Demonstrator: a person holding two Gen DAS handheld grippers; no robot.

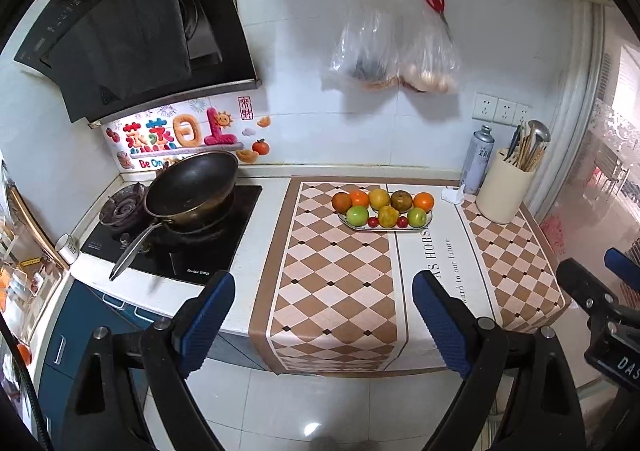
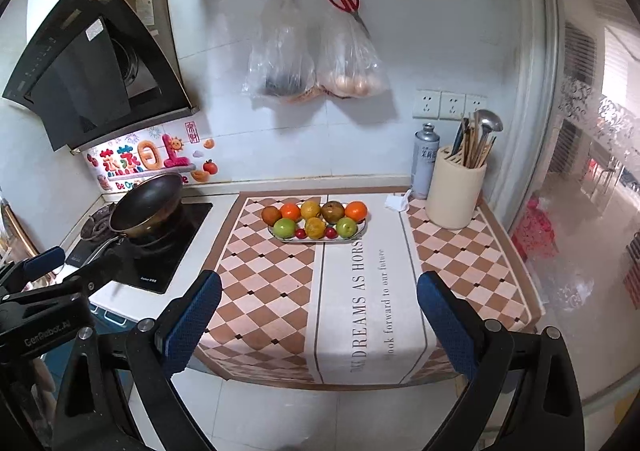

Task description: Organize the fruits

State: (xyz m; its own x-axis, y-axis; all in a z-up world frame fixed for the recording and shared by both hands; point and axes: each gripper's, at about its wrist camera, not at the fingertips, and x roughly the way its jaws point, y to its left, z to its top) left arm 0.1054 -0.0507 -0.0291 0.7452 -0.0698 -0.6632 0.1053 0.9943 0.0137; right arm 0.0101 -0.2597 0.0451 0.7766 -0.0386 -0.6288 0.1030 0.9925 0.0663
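Both grippers, left (image 1: 323, 317) and right (image 2: 319, 317), hang back with jaws wide and empty, fruits (image 2: 316, 220) heaped on the plate (image 2: 280, 237) mid-counter (image 2: 460, 251); next, I reckon, comes reaching in.

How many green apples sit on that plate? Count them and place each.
2. One green apple sits front left on the plate; the other green apple sits front right. None seems hidden.

Both views are evenly and brightly lit, daylight being admitted through the overexposed window (image 2: 616, 63) at right, while edges are bowed and darkly vignetted by fisheye distortion.
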